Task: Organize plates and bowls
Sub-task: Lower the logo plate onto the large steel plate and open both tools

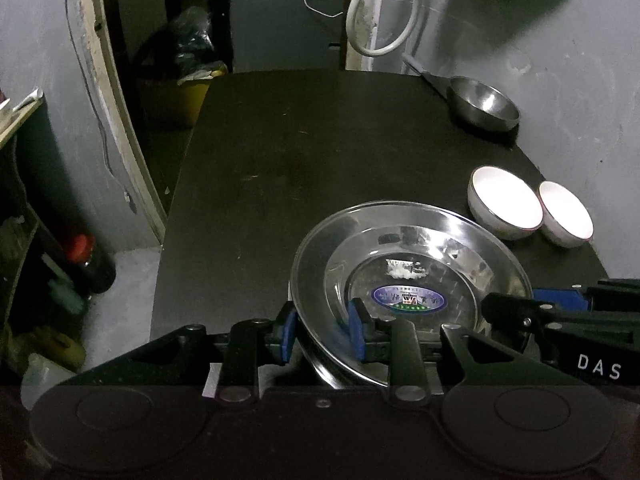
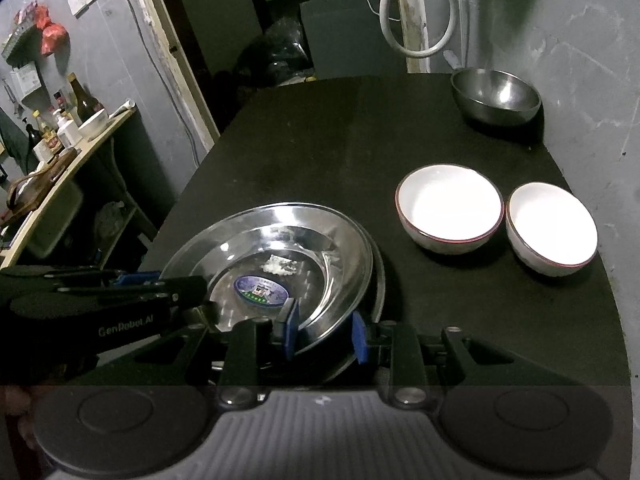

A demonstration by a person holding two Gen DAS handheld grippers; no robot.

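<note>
A steel plate (image 1: 408,256) with a blue oval sticker rests on the black table, stacked on another steel plate whose rim shows in the right wrist view (image 2: 380,276). My left gripper (image 1: 322,332) straddles the plate's near-left rim, jaws apart with a gap to the metal. My right gripper (image 2: 326,334) straddles the near rim of the top plate (image 2: 276,256), jaws apart too. Two white bowls with red rims (image 2: 450,206) (image 2: 552,228) sit side by side to the right. A steel bowl (image 2: 496,94) stands at the far right corner.
The black table (image 2: 320,140) ends near a grey wall on the right. A white hose (image 2: 420,8) hangs behind it. A side shelf with bottles (image 2: 60,128) stands at the left. A doorway and a yellow bin (image 1: 188,96) lie beyond the table's far-left edge.
</note>
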